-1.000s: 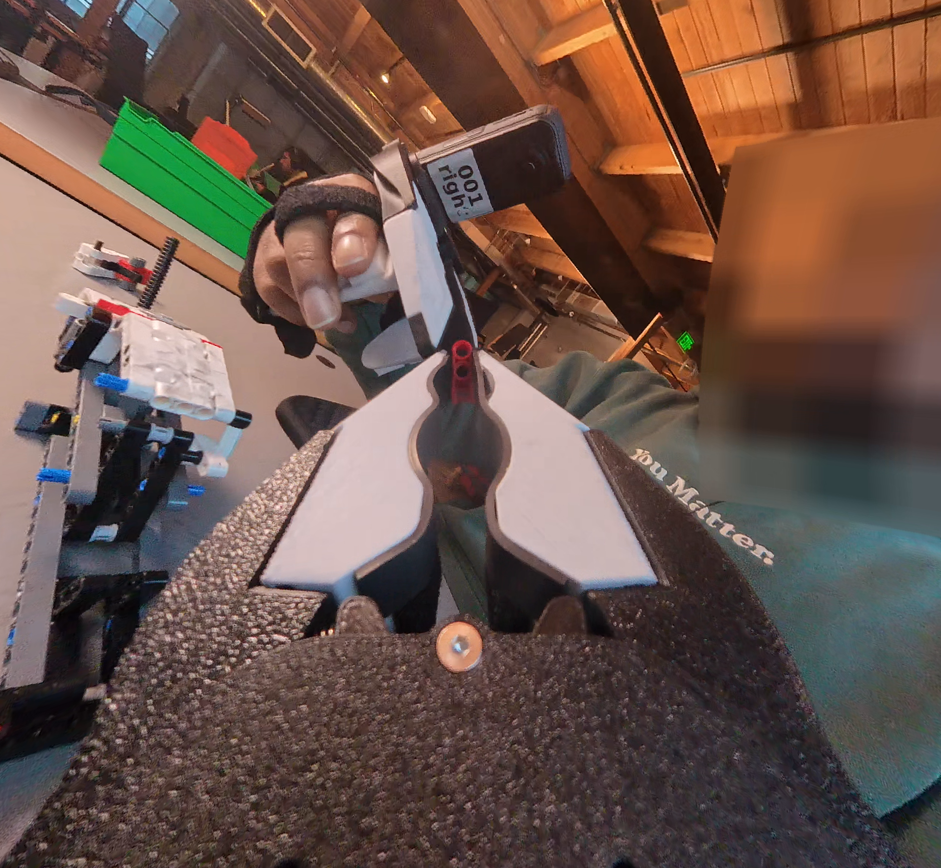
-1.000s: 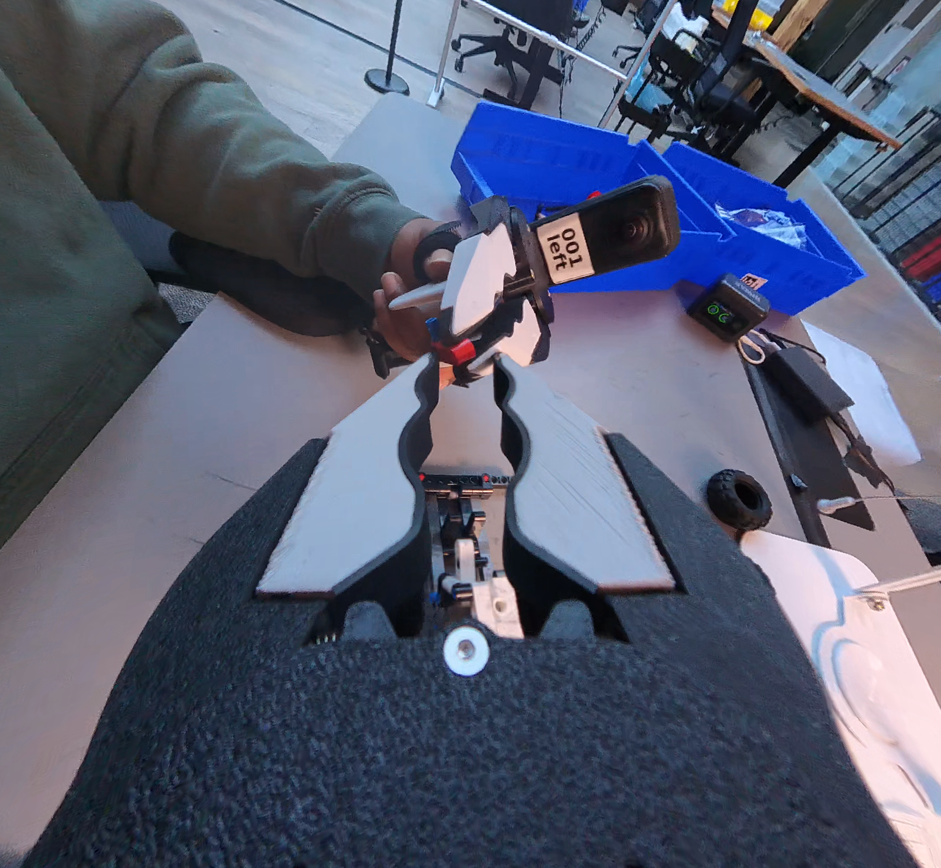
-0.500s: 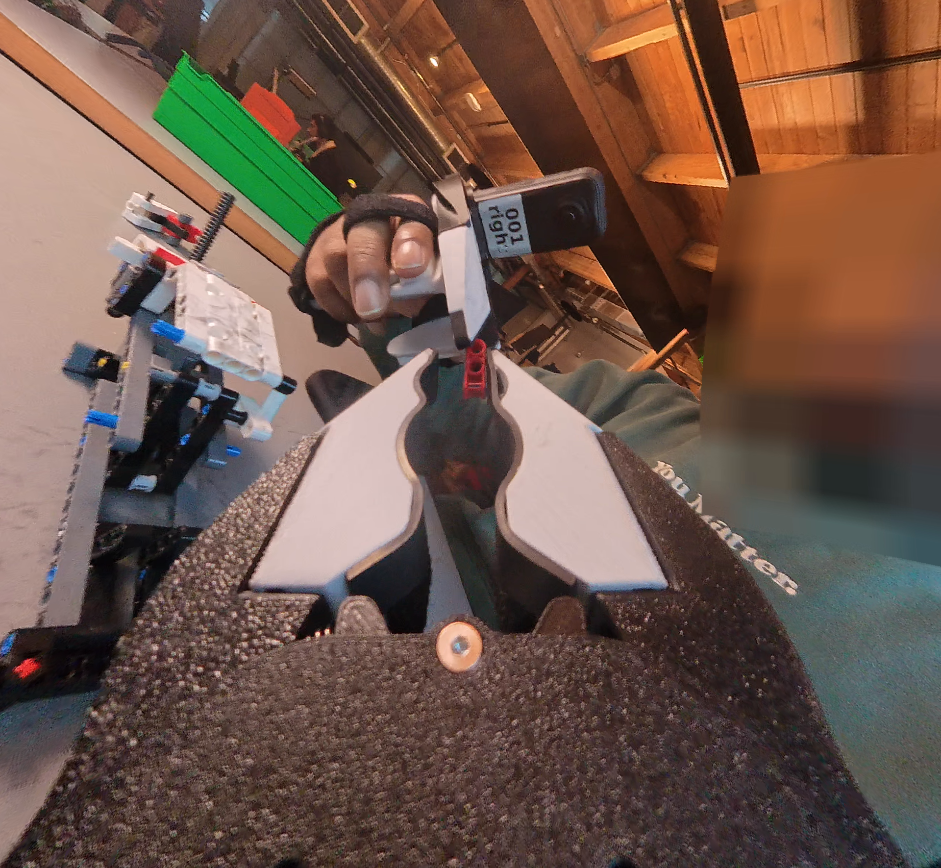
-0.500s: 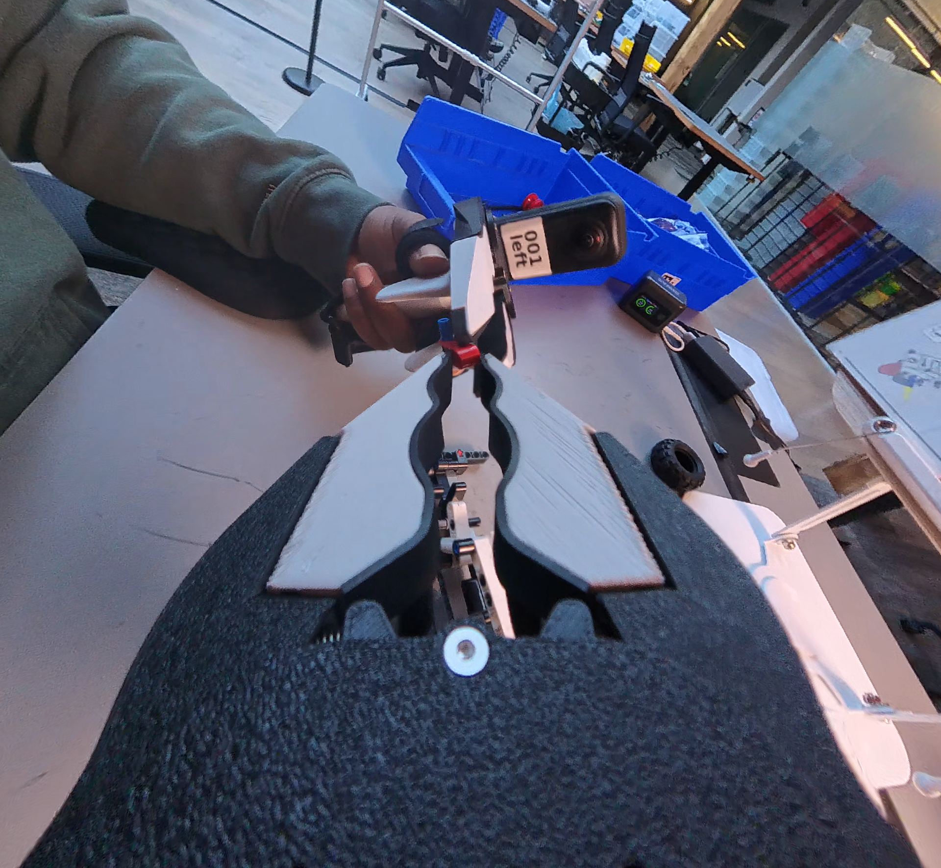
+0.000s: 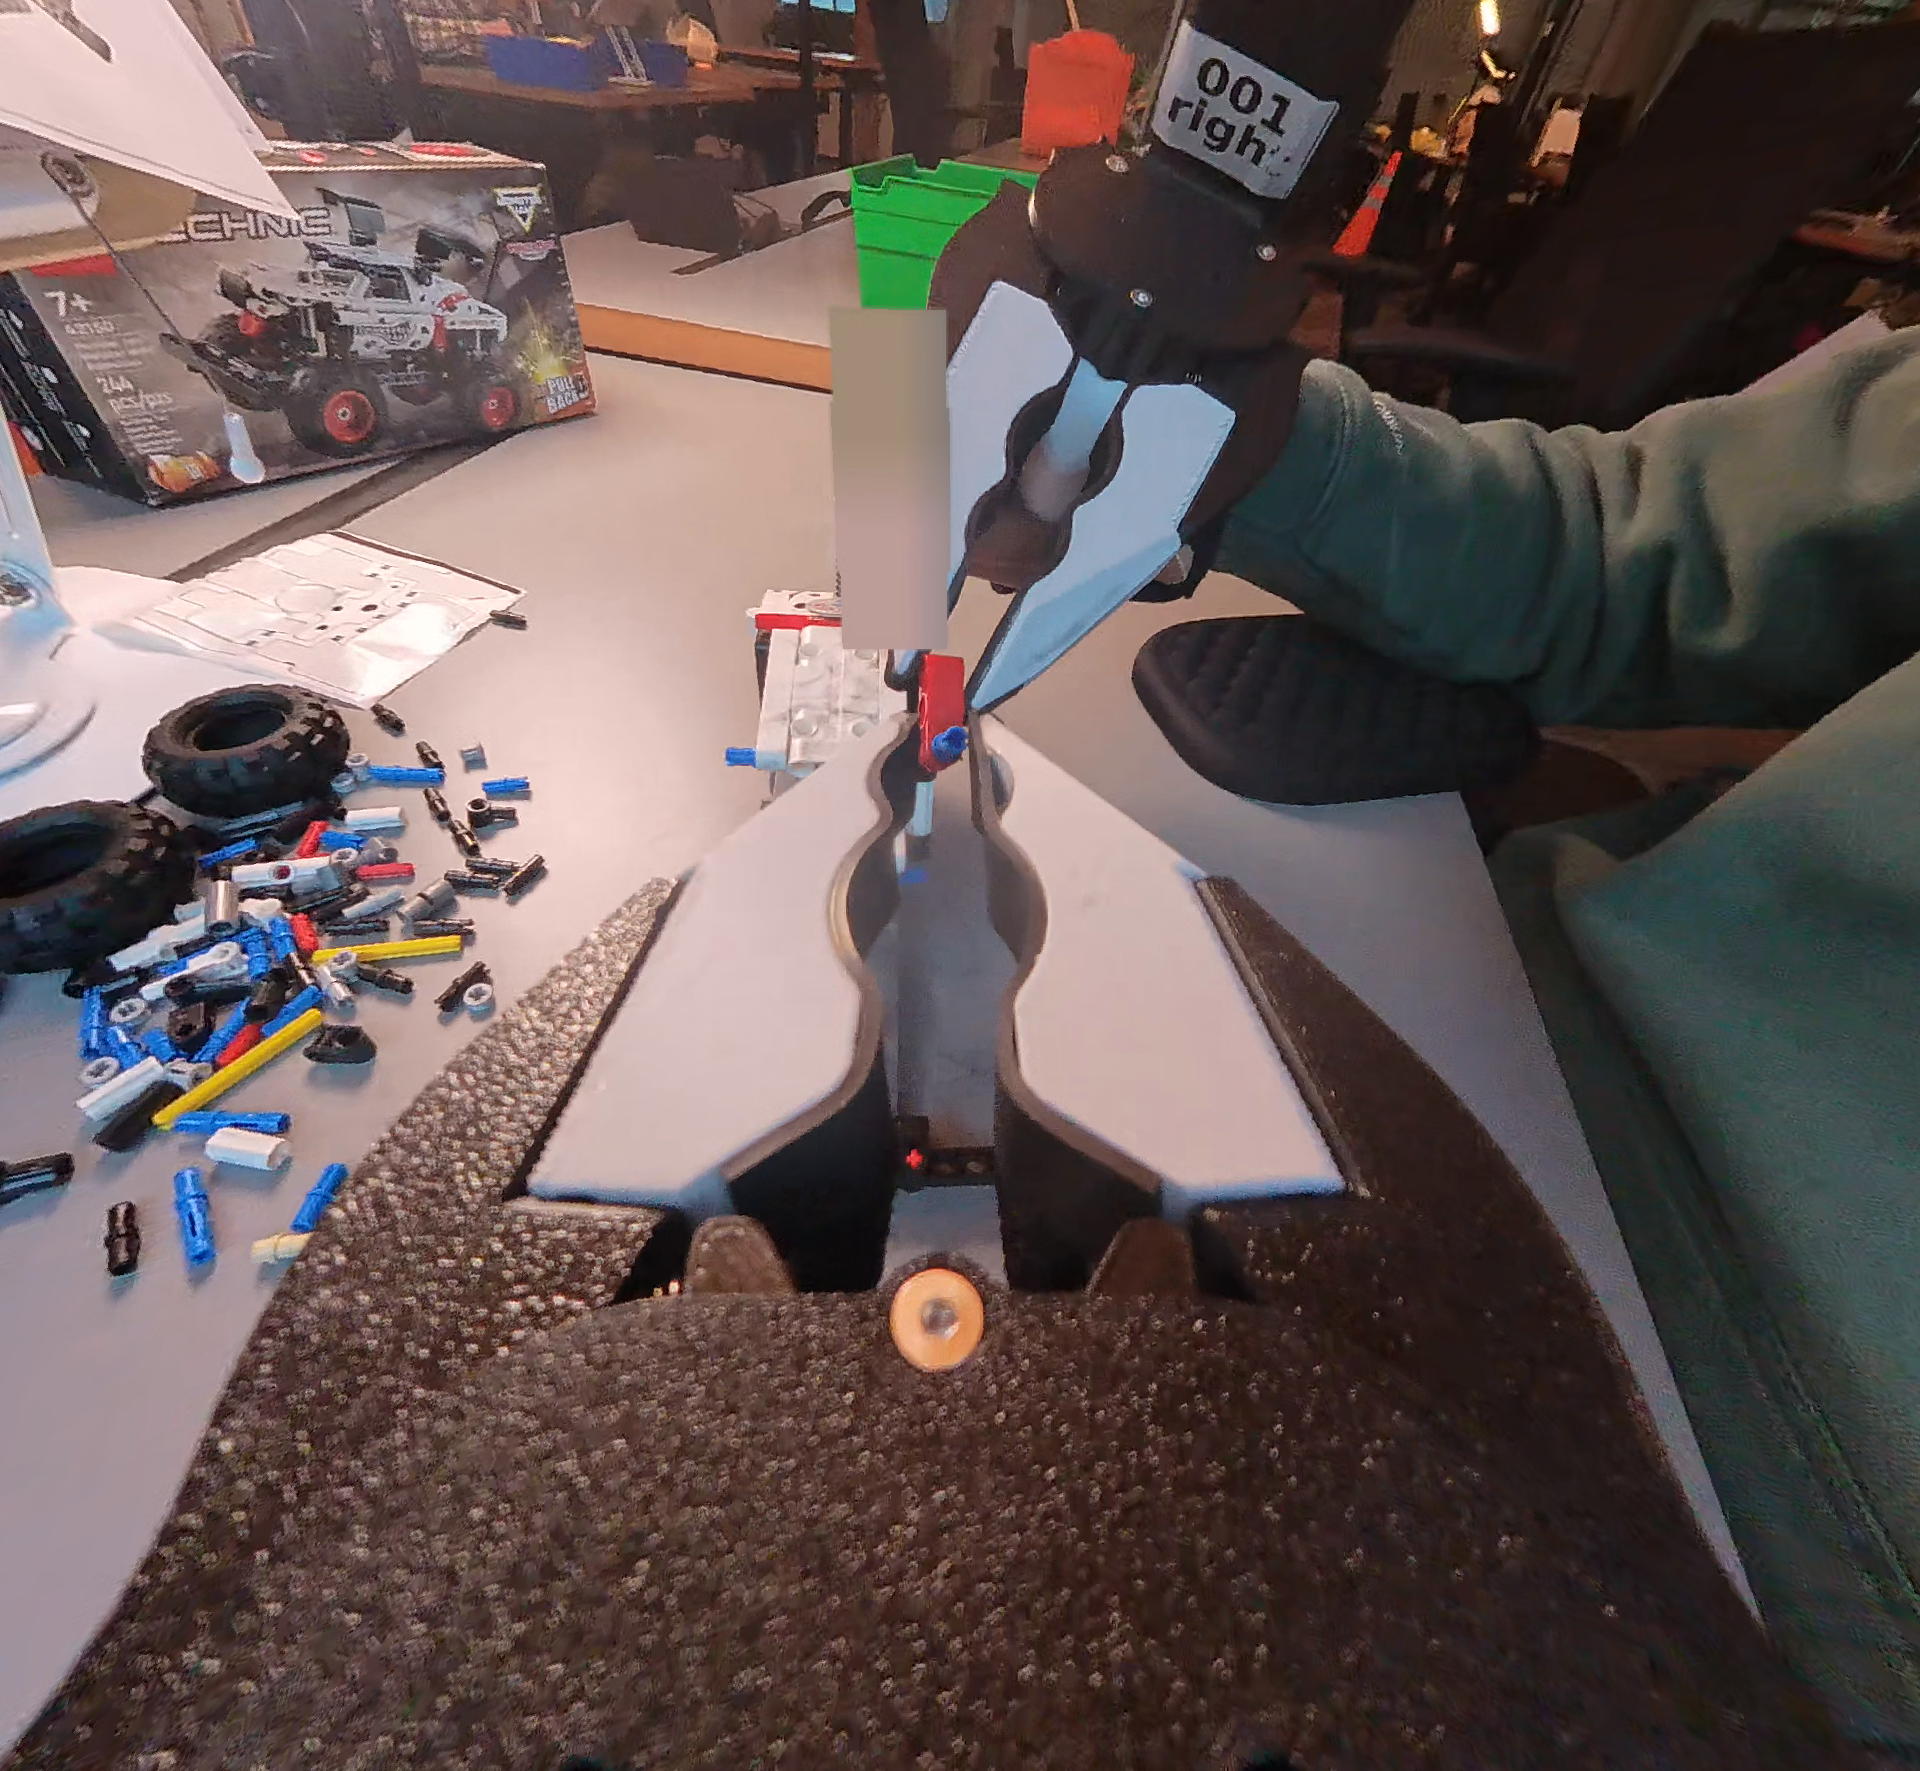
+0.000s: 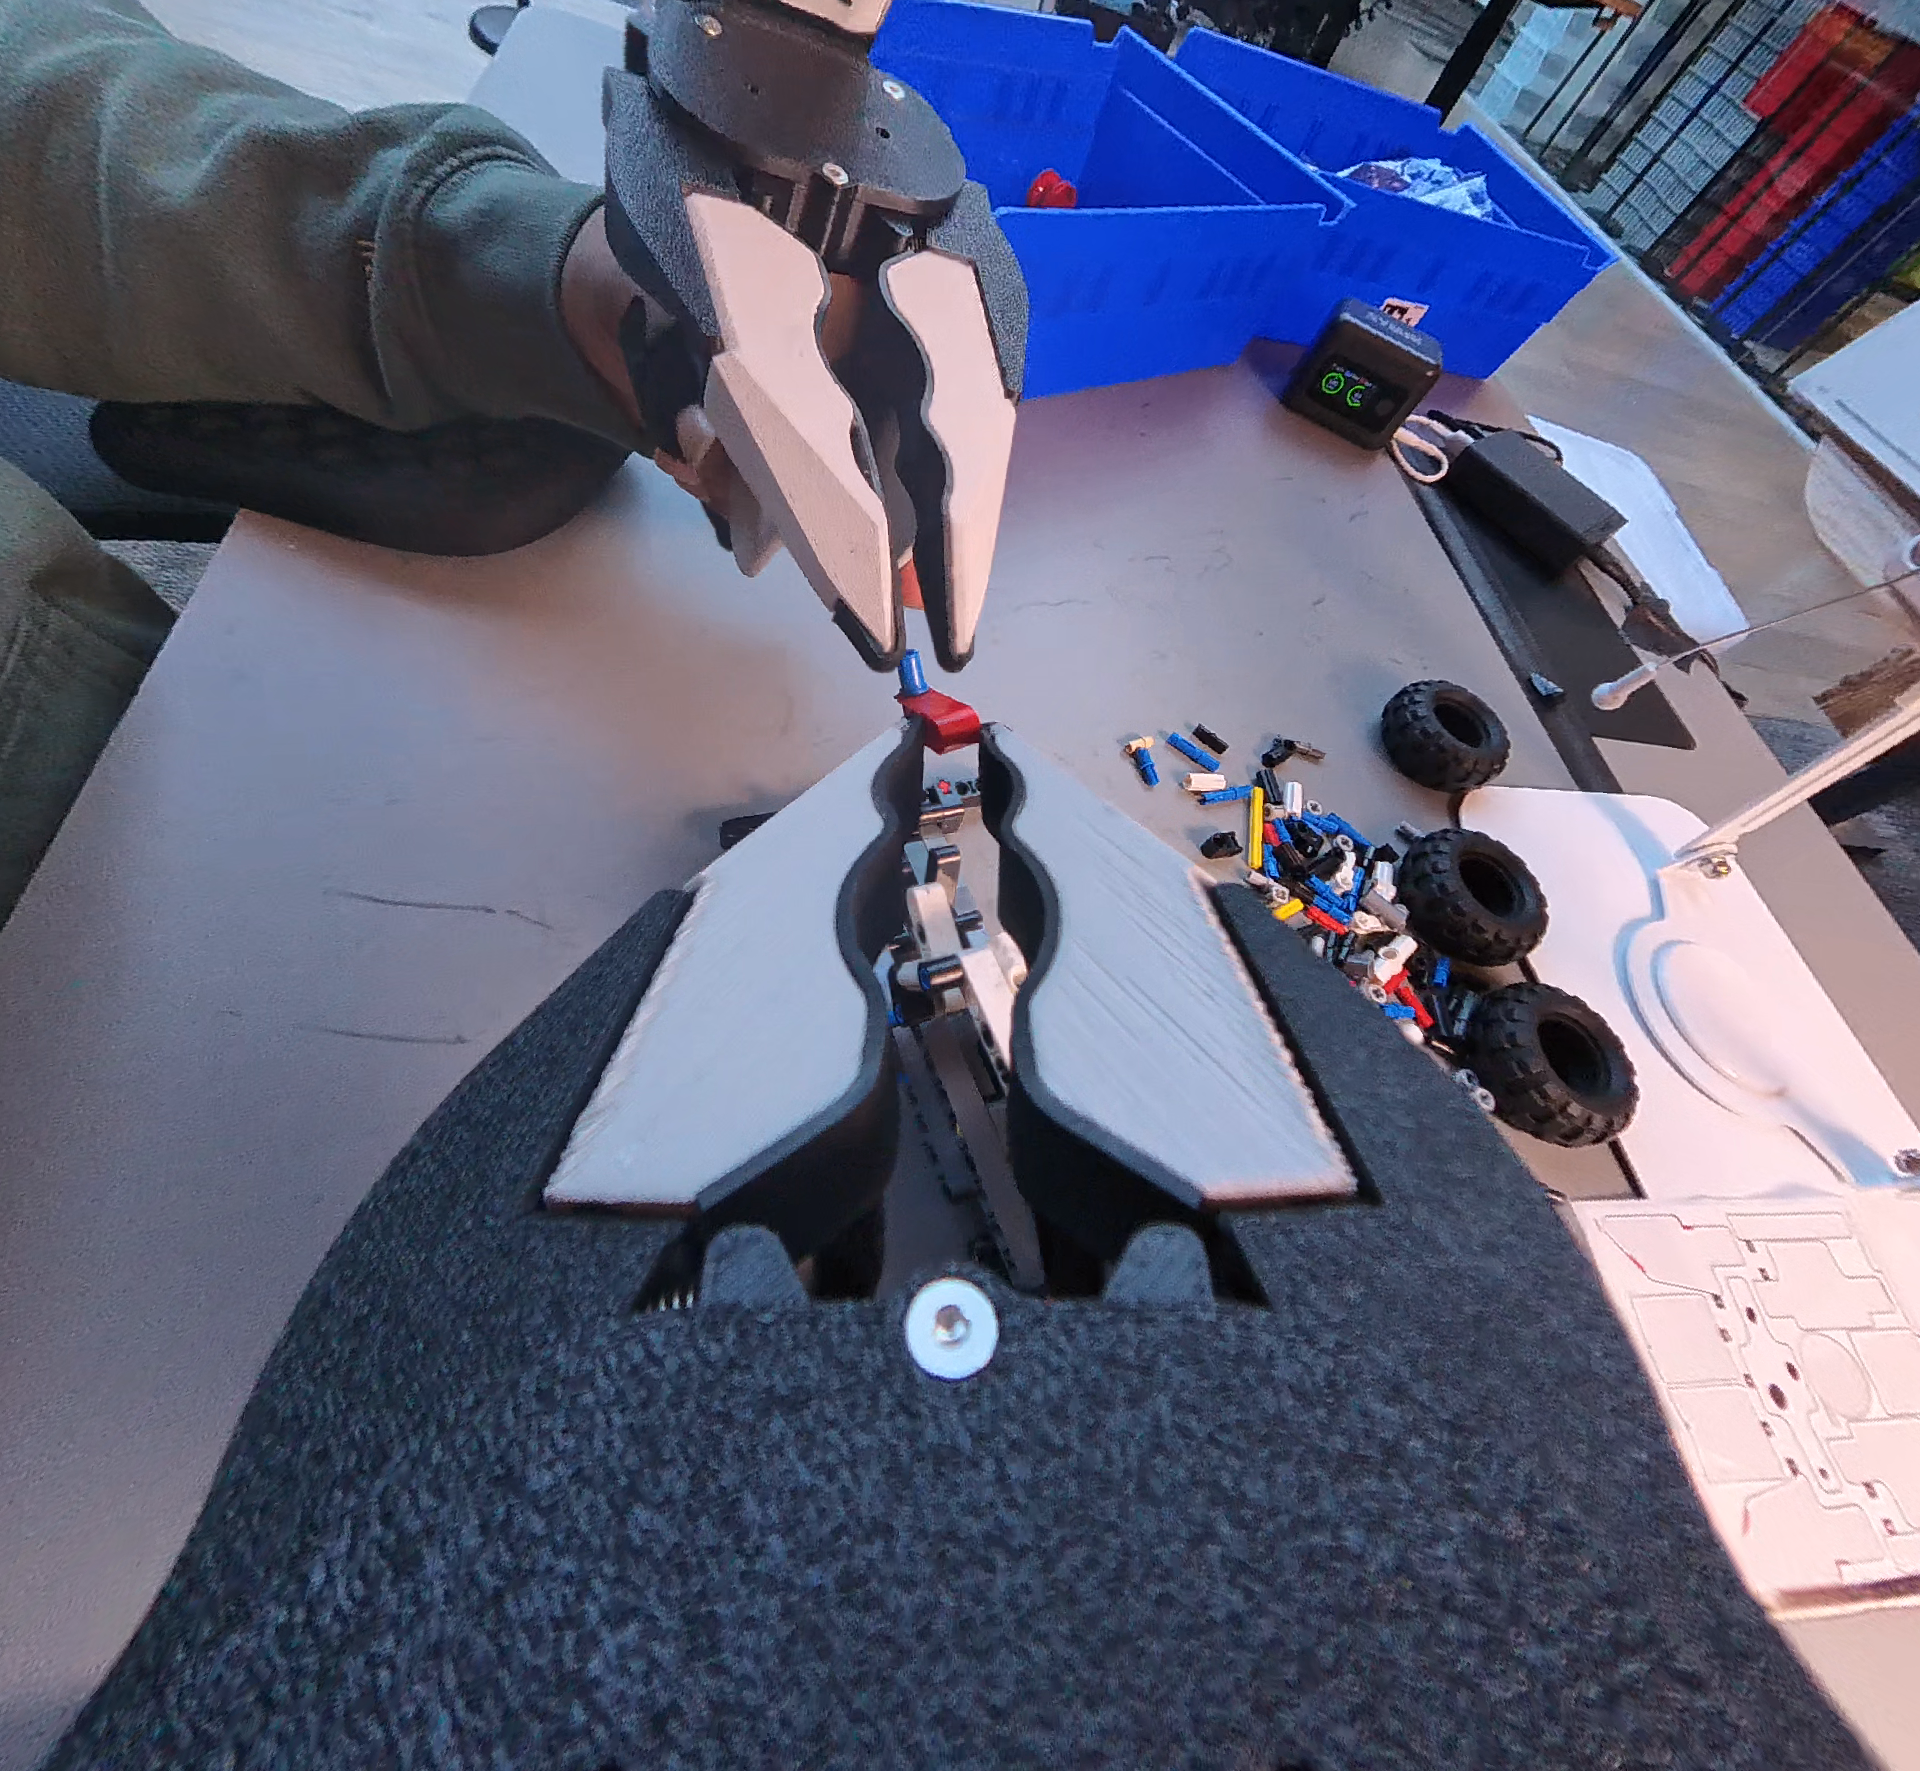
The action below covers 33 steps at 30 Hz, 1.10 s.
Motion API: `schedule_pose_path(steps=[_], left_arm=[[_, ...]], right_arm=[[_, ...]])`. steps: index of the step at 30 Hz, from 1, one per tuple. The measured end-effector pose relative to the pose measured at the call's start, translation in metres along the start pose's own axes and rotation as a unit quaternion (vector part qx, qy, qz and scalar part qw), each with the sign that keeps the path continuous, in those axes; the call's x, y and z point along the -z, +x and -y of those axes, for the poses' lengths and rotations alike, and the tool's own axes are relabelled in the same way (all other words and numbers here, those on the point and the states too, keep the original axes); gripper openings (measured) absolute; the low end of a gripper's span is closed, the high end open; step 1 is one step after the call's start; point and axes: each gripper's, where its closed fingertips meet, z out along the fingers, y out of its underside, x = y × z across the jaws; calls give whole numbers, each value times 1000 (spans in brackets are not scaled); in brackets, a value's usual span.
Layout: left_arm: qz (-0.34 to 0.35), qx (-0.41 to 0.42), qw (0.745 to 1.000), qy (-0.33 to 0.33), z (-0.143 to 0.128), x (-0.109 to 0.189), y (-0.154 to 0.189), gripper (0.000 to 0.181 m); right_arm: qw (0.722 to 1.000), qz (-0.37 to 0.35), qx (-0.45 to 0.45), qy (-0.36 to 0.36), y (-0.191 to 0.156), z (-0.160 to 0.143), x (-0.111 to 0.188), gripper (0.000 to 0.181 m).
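Both grippers have swung down from pointing upward and now meet tip to tip over the half-built model [image 5: 821, 698] mid-bench [image 6: 416, 786], left gripper [image 5: 940, 750] pinching a blue pin [image 6: 912, 675], right gripper [image 6: 951, 734] clamping the red connector [image 6: 940, 719] it enters

Loose parts [image 5: 270, 932] beside tyres [image 5: 244, 750] on table [image 5: 665, 516], box [image 5: 301, 319] behind.

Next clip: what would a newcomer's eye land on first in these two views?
Probably the two tongs meeting tip to tip at centre: the right tongs pinch a small red piece, while the left tongs grip the blue pin sticking out of it. Next, the heap of small coloured parts and black tyres on the grey table, to the left of the left tongs.
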Motion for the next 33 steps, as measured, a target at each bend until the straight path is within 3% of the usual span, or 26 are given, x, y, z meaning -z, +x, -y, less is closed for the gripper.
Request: schedule_pose_path(steps=[8,13,18,22,24,33], left_arm=[[16,-33,999,-32,-8,-4,0,4],[-53,85,994,44,14,4,6,4],[-114,193,969,104,27,11,6,3],[-154,240,951,119,31,9,12,3],[-162,247,948,120,31,8,14,3],[-143,226,957,113,35,6,14,2]], right_arm=[[1000,12,-13,10,-3,2,0,8],[997,-13,2,75,0,24,8,14],[980,-112,150,73,0,34,6,38],[954,-176,236,50,2,37,1,37],[951,-187,239,57,3,40,1,24],[971,-150,180,54,4,40,4,23]])
